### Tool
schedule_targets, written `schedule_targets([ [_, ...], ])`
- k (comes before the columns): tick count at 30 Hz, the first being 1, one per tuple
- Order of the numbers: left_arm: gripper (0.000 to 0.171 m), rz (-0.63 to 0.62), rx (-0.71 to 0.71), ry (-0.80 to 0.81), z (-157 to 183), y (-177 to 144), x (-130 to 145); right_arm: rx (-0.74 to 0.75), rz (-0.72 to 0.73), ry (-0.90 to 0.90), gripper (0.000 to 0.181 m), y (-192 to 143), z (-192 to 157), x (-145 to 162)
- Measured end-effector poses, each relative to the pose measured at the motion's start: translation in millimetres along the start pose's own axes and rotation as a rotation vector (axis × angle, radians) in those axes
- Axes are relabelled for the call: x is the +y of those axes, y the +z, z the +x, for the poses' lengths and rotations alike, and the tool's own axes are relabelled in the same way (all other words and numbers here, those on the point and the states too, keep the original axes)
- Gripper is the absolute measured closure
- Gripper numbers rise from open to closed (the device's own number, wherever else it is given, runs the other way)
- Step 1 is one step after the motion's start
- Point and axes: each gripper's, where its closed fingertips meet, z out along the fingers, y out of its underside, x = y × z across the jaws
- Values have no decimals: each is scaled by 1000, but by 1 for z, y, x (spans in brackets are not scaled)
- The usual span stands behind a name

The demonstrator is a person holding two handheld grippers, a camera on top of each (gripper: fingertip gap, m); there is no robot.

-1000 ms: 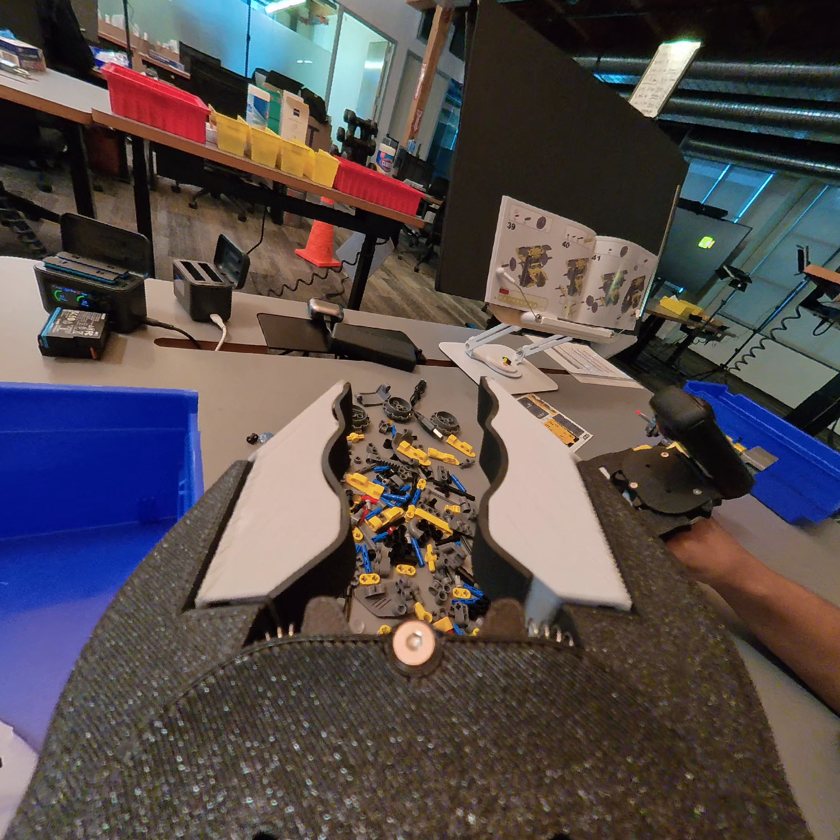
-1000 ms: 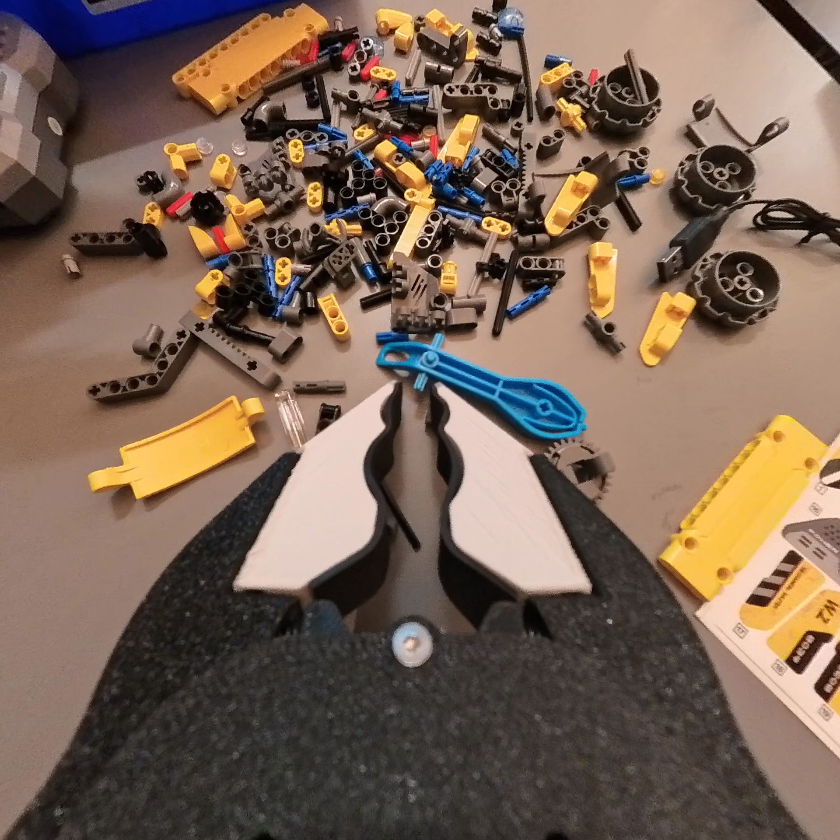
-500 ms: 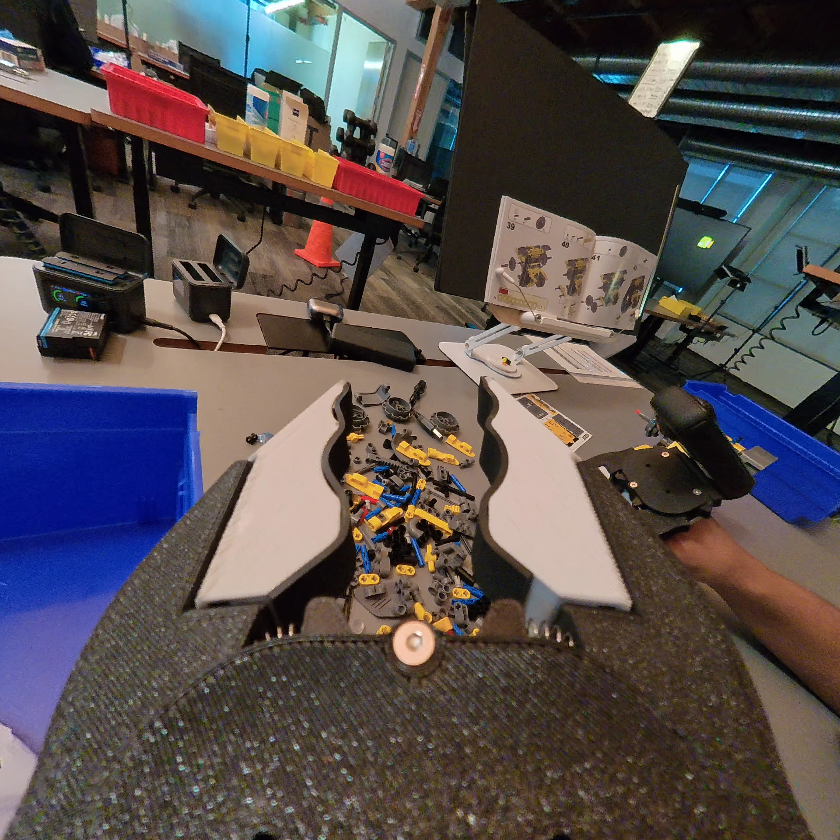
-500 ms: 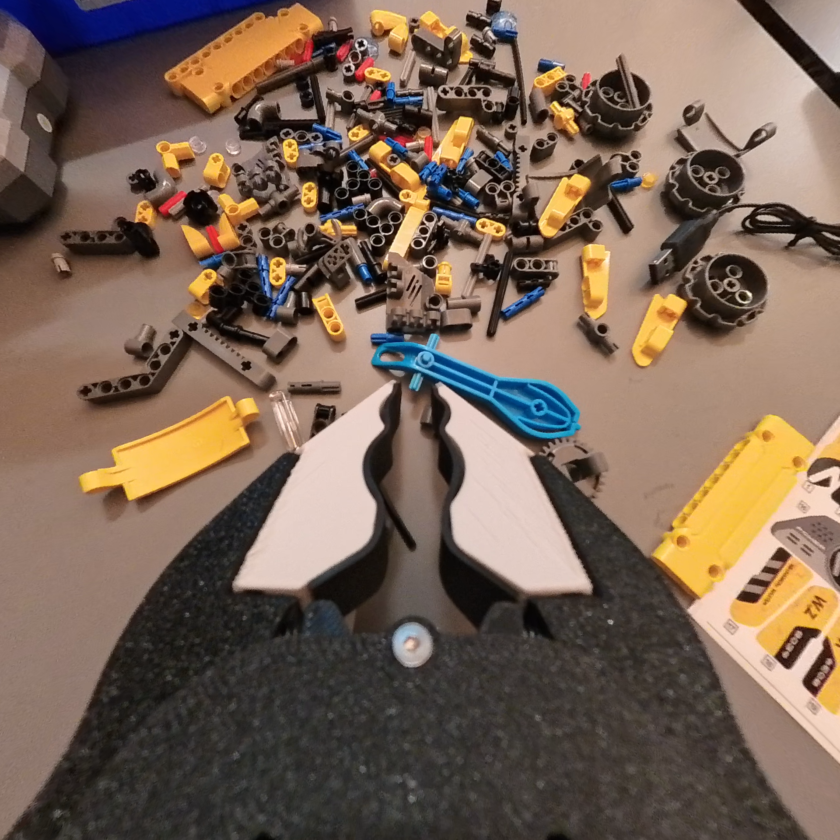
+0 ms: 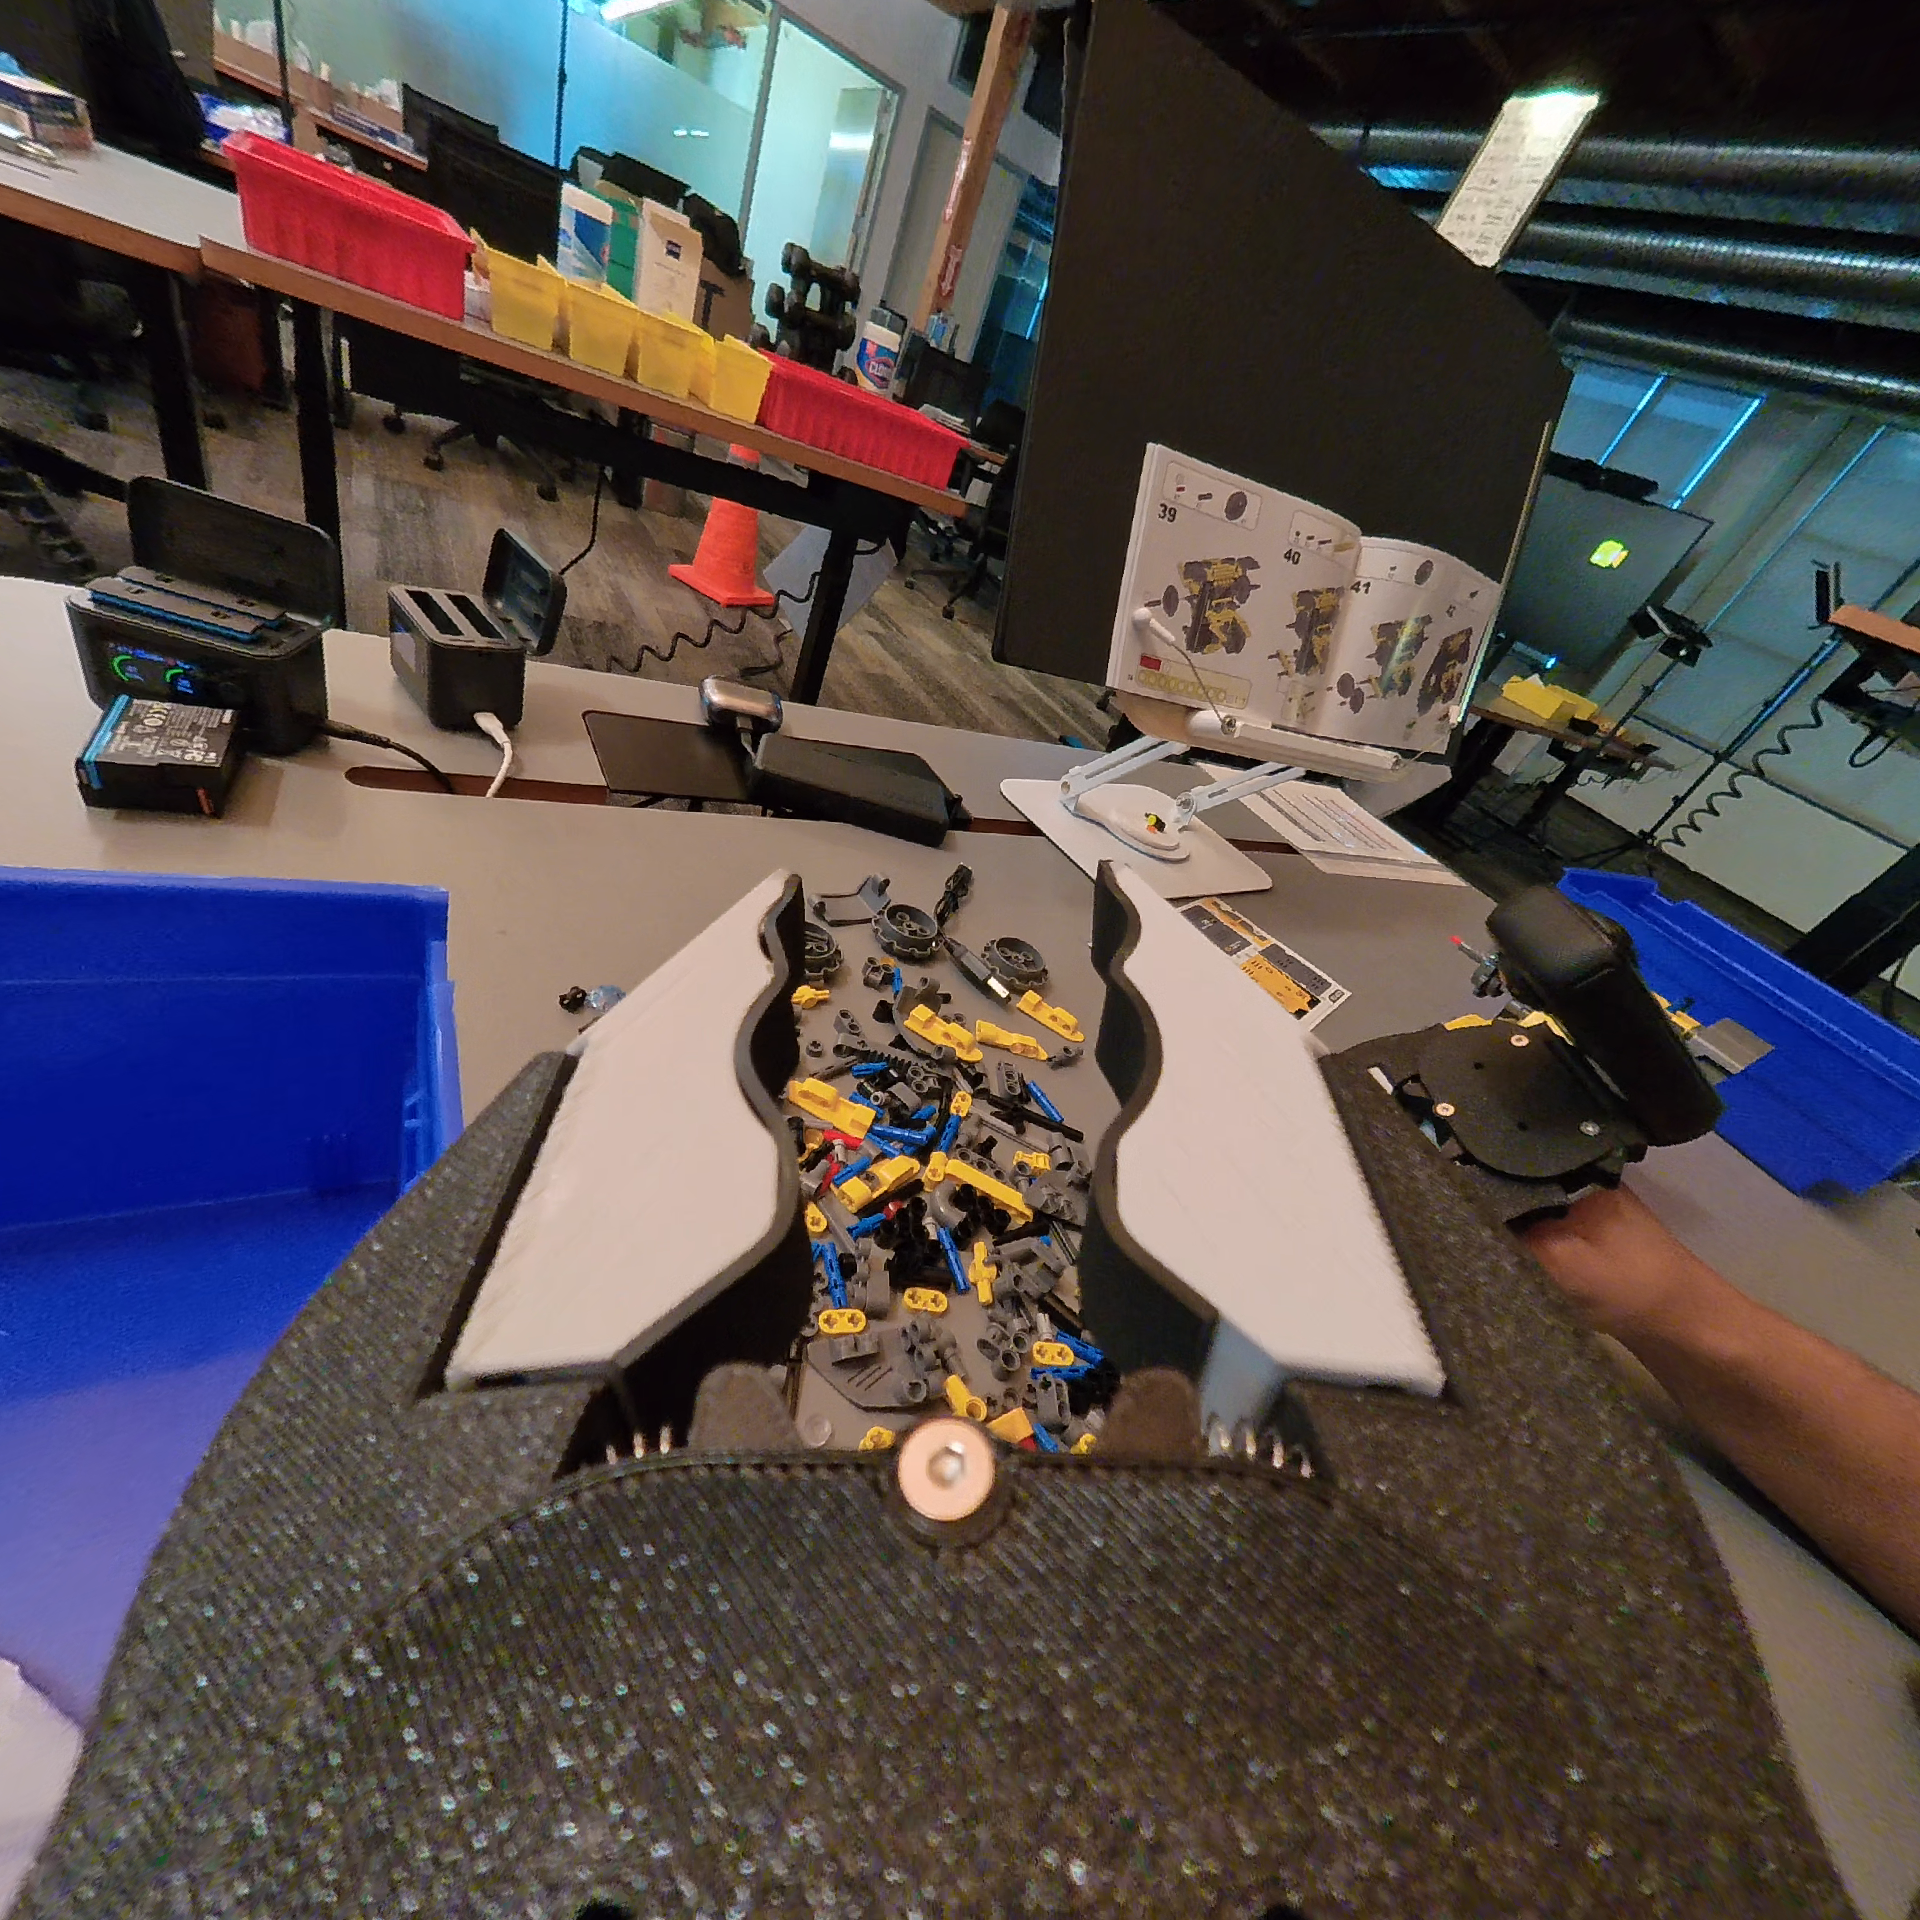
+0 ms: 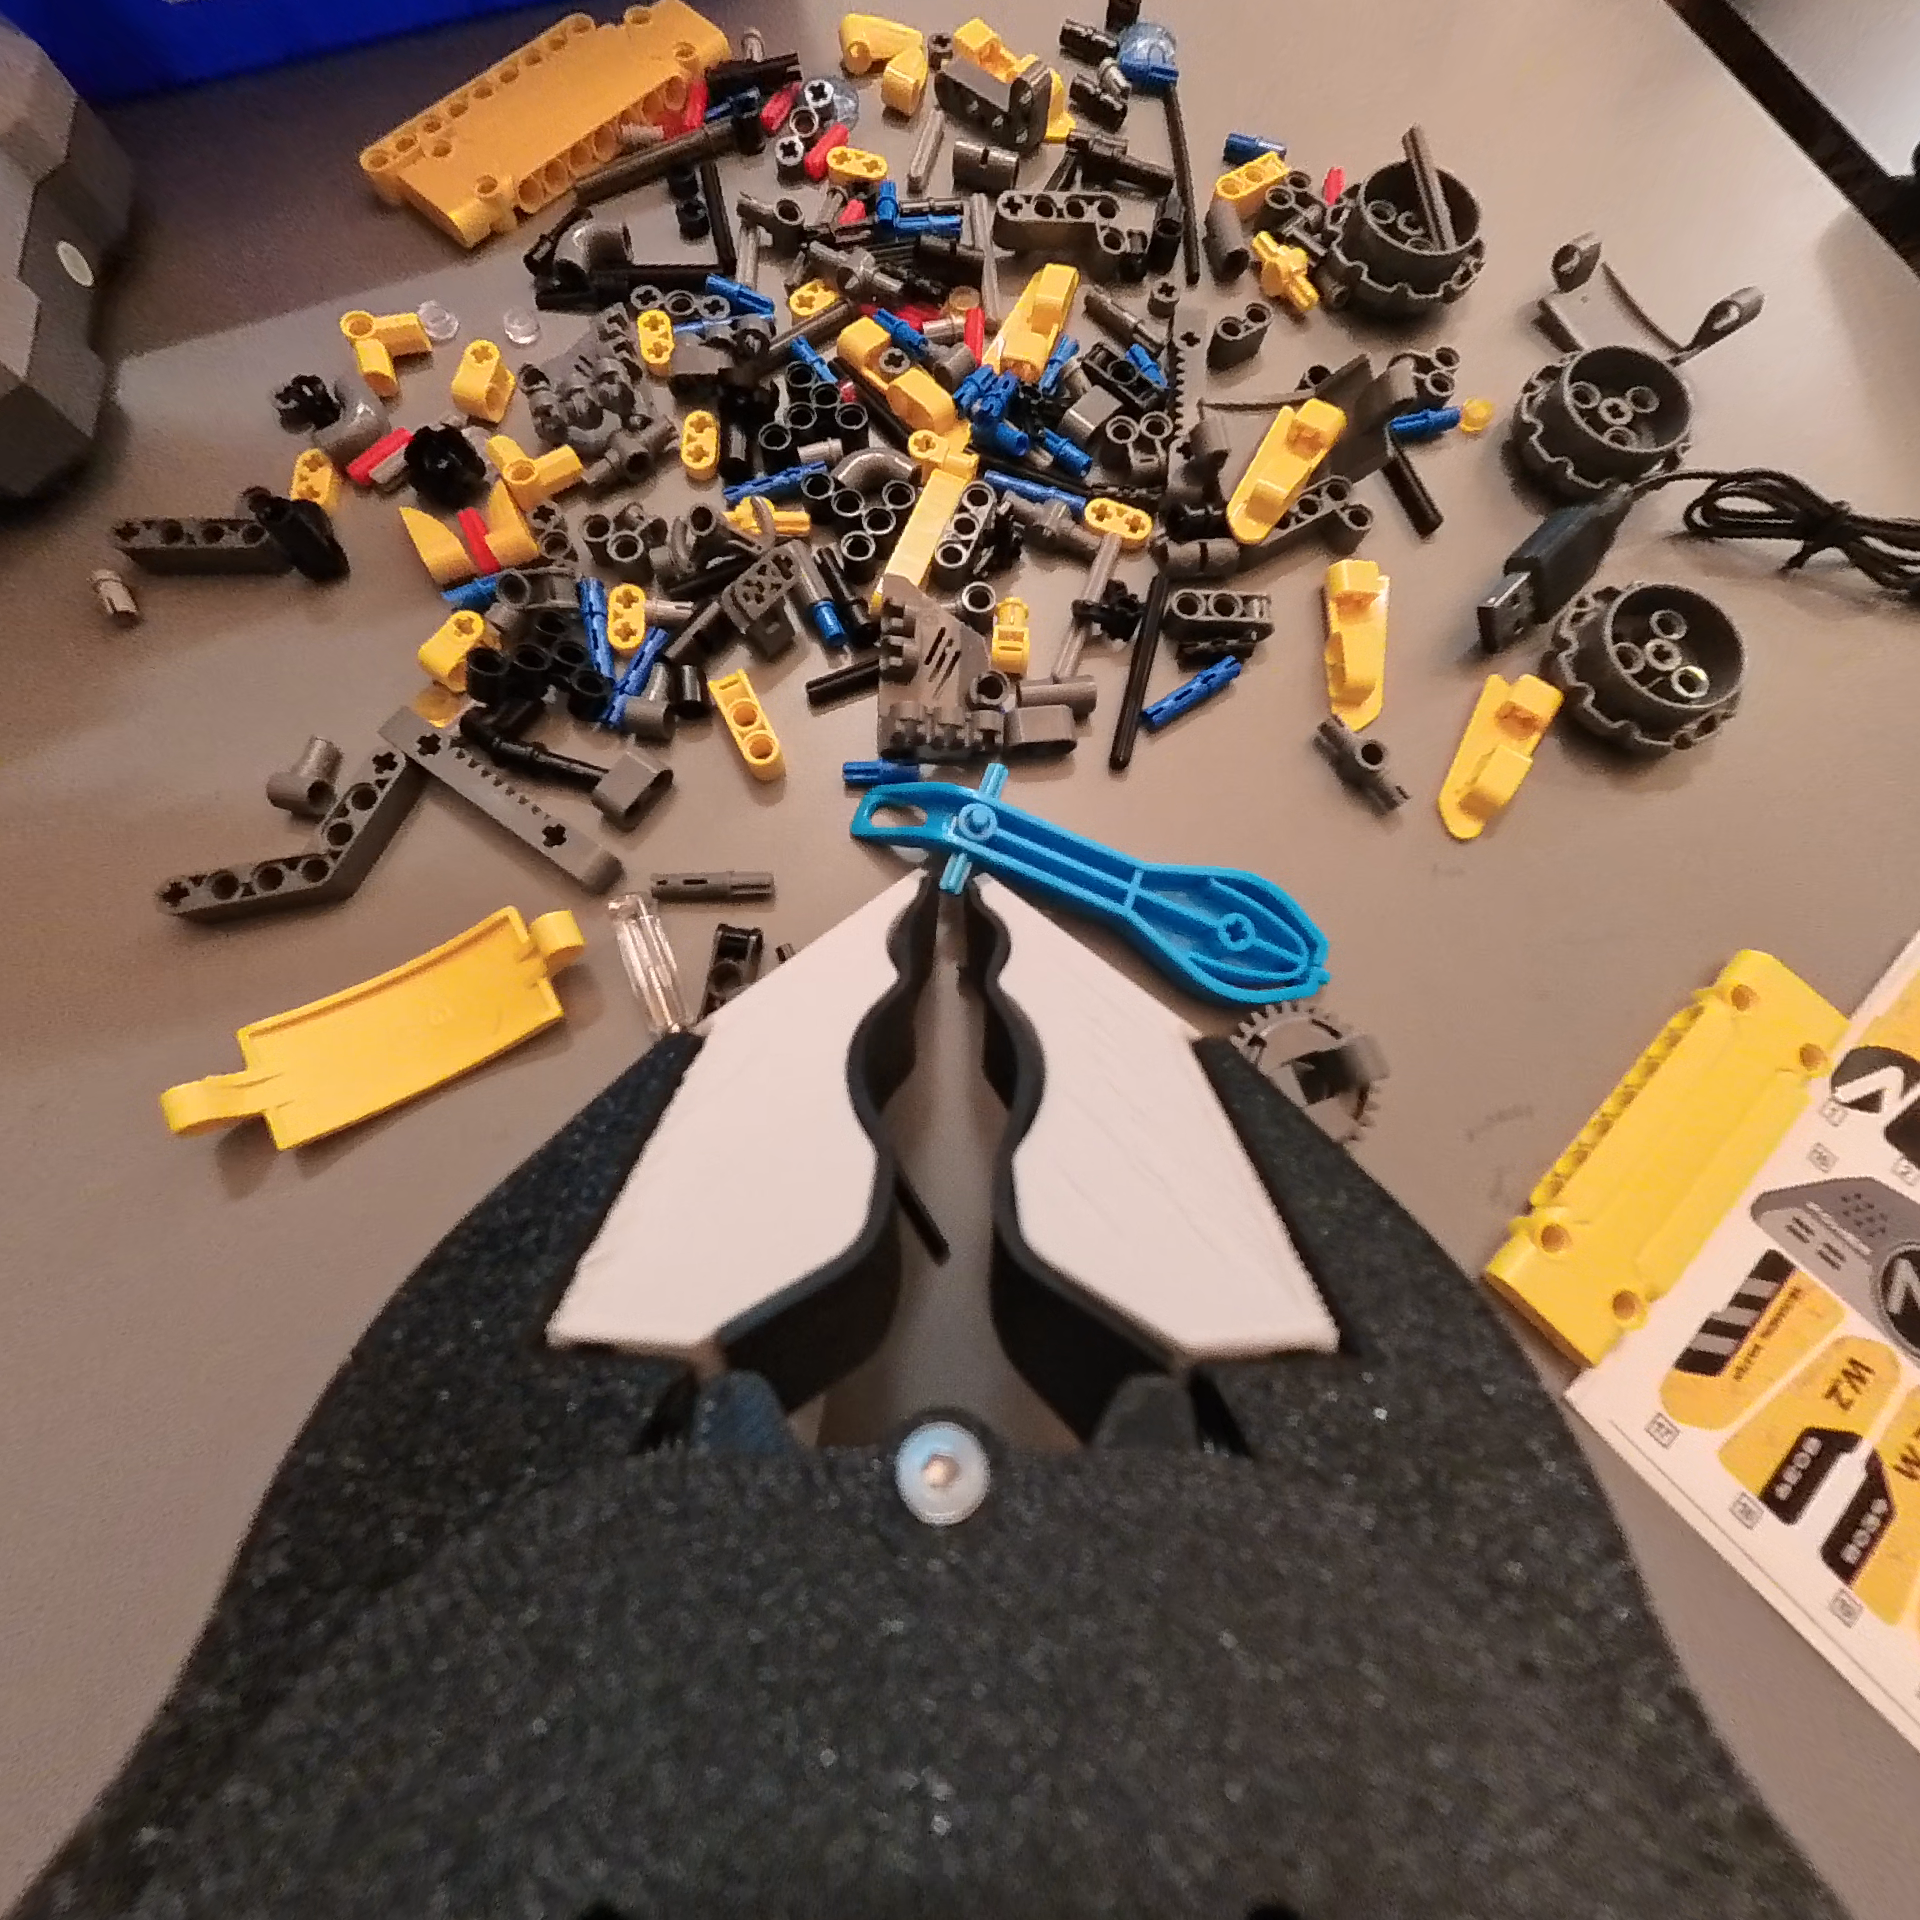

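A pile of small yellow, grey, black and blue building pieces (image 6: pixel 883 468) lies on the grey table (image 6: pixel 208 1299). My right gripper (image 6: pixel 943 896) hangs low over the pile's near edge. Its jaws are drawn nearly together, and their tips pinch the thin cross pin of a blue plastic tool (image 6: pixel 1101 894) lying there. A thin black rod (image 6: pixel 925 1216) shows between the fingers. My left gripper (image 5: pixel 951 899) is open and empty, held above the same pile (image 5: pixel 935 1174). The right gripper (image 5: pixel 1538 1091) shows in the left wrist view, in a person's hand.
Blue bins stand at the left (image 5: pixel 208 1039) and far right (image 5: pixel 1766 1018). An open instruction booklet (image 5: pixel 1299 623) sits on a stand behind. Near the right gripper lie a curved yellow panel (image 6: pixel 384 1029), a yellow beam (image 6: pixel 1662 1143), a sticker sheet (image 6: pixel 1818 1351), grey wheels (image 6: pixel 1605 416) and a USB cable (image 6: pixel 1538 582). The tips of one gripper are about 25 cm away from the tips of the other.
My right gripper's jaws have closed further, onto the blue tool's cross pin, and it has shifted slightly over the table. The left gripper has barely moved.
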Motion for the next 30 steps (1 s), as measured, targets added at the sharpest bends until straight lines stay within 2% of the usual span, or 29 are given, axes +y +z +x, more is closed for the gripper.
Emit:
schedule_targets([
  [30,117,-8,2,-1,0,1,2,-23,-8,-9,176,1,-6,1],
])
